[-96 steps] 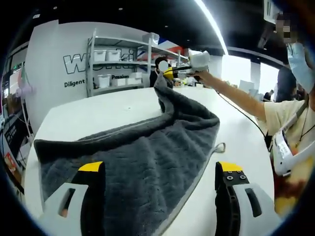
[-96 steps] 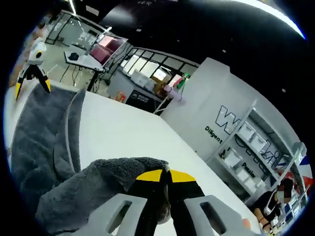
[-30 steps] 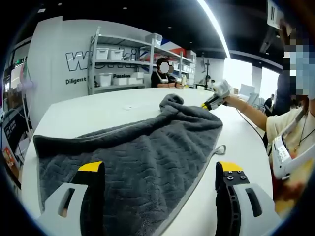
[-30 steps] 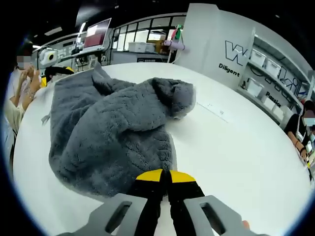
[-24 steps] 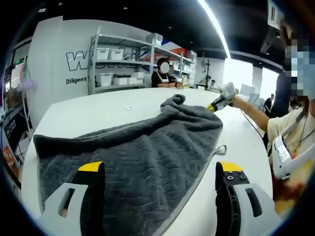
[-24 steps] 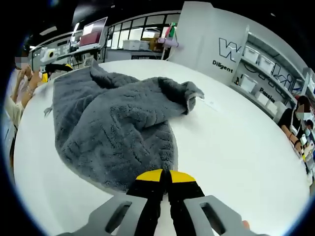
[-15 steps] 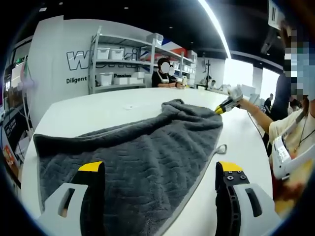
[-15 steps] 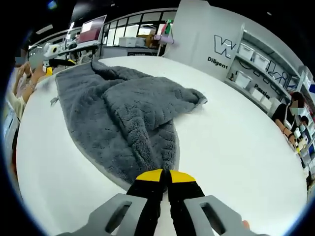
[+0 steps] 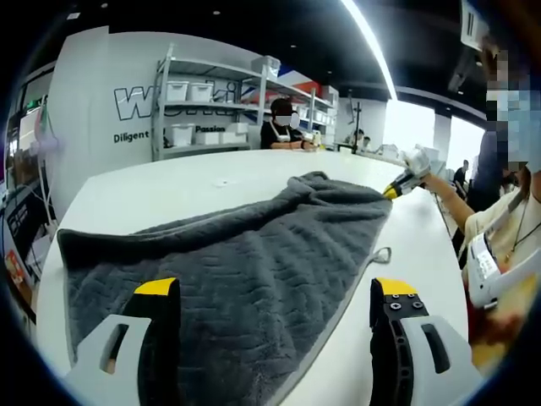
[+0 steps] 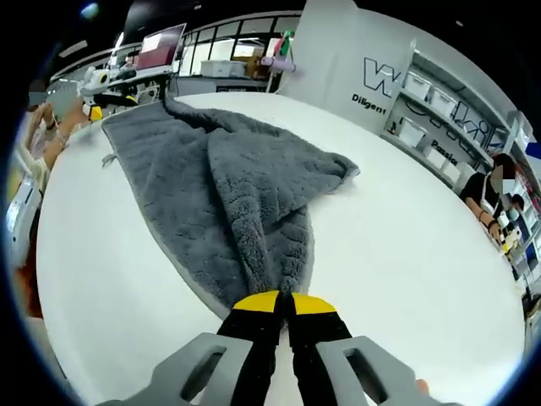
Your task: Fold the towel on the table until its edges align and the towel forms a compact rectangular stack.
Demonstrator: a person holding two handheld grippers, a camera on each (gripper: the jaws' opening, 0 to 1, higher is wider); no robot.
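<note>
Progress: the towel (image 9: 254, 254) is lying spread in one loose layer, so the folding looks barely begun; aligning edges and stacking are left.
Towel: dark grey and plush, filling the centre of the left gripper view on the white table (image 10: 406, 254), with a ridge bunched along it.
Left gripper (image 9: 275, 321): jaws are standing wide apart over the near edge.
Right gripper (image 10: 283, 303): jaws are pinching the far corner.

White lettered wall (image 9: 93, 93), metal shelving (image 9: 211, 106), ceiling light strip (image 9: 368, 46)
</note>
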